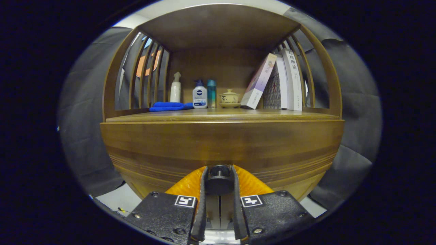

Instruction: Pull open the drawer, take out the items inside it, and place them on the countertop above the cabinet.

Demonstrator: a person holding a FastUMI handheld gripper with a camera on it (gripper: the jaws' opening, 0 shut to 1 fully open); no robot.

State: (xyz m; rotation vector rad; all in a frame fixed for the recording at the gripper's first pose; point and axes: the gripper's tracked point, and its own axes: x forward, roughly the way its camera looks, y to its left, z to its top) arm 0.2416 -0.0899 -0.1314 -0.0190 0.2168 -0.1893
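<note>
The gripper (219,177) sat right against the wooden drawer front (221,146), its two fingers (203,190) narrowed on the dark round knob (218,178) between them, one on each side, clamped on it. The drawer looked closed, flush under the countertop (218,115), so whatever lay inside could not be seen. On the countertop, well beyond the fingers, stood a white pump bottle (175,87), a folded blue cloth (169,106), a white-and-blue bottle (199,95), a teal tube (211,93), a lidded teacup (229,97) and leaning books (272,83).

Wooden countertop (218,115), blue cloth (168,106), bottles (199,96), lidded cup (229,97), books (279,83)
</note>
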